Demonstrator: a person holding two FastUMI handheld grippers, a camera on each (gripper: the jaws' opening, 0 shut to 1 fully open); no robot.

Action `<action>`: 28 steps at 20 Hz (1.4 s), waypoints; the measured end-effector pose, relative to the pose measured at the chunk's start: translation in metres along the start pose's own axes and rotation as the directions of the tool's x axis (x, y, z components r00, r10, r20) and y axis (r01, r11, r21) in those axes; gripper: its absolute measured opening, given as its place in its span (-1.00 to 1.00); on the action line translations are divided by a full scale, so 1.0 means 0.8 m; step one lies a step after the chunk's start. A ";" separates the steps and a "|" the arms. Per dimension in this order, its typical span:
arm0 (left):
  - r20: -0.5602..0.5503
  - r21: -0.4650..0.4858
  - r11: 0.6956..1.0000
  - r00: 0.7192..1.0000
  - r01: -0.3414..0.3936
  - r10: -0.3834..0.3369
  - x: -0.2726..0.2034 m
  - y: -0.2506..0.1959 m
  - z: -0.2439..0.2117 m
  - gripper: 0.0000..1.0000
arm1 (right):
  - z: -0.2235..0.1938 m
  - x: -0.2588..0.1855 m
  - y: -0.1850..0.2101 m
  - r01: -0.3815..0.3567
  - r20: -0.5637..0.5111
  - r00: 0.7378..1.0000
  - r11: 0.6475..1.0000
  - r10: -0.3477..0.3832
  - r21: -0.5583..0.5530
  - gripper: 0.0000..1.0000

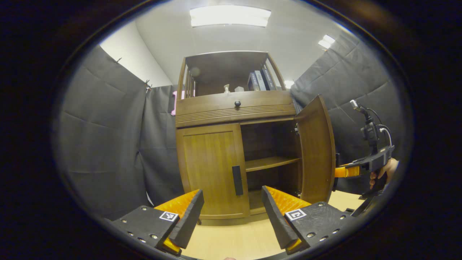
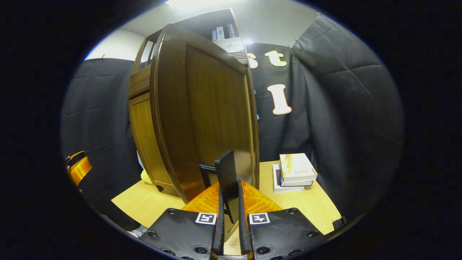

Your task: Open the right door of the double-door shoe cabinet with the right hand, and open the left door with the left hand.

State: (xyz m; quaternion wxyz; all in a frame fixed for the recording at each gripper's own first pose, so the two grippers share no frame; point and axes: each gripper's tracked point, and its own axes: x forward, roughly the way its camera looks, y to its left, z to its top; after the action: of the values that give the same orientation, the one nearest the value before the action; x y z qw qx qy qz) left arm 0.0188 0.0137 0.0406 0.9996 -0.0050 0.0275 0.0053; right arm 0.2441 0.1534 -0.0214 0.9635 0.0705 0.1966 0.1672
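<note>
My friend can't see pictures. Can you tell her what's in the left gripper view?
A wooden shoe cabinet stands with its right door swung open and its left door shut. The left gripper hangs open, aimed at the left door's dark handle, while the right gripper reaches behind the open door.

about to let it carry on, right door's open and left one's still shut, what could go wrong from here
The right gripper is shut on the open brown wooden right door's black bar handle; swinging wider may strain the hinge or bring the door toward the stacked books beside the cabinet.

The open left gripper faces the closed wooden left door's slim black handle; a slightly off approach could hit the panel instead.
</note>
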 end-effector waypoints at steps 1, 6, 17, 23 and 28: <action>0.000 0.002 1.000 1.000 0.002 -0.002 0.003 -0.004 0.001 0.87 | -0.001 -0.001 -0.004 0.004 0.001 1.000 1.000 -0.004 0.003 -0.70; -0.002 0.014 1.000 1.000 0.009 -0.009 0.016 -0.019 0.000 0.86 | 0.000 -0.003 -0.027 0.021 0.004 1.000 1.000 -0.021 0.012 -0.63; -0.007 0.033 0.999 1.000 0.014 -0.014 0.036 -0.045 0.004 0.86 | 0.002 -0.007 -0.067 0.057 0.016 0.998 0.998 -0.057 0.005 -0.95; -0.005 0.036 0.999 1.000 0.019 -0.019 0.045 -0.053 0.006 0.86 | 0.002 -0.022 -0.097 0.099 0.019 0.995 0.995 -0.100 0.012 -0.76; 0.014 0.038 0.999 0.999 0.033 -0.034 0.050 -0.063 0.008 0.86 | 0.004 -0.039 -0.101 0.115 0.034 0.993 0.993 -0.116 0.028 -0.76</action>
State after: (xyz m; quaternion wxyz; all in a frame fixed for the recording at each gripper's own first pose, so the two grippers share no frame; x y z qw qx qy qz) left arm 0.0597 -0.0359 0.0452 0.9996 0.0133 0.0204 -0.0120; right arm 0.2420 0.0667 -0.0233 0.9739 0.0745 0.1855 0.1072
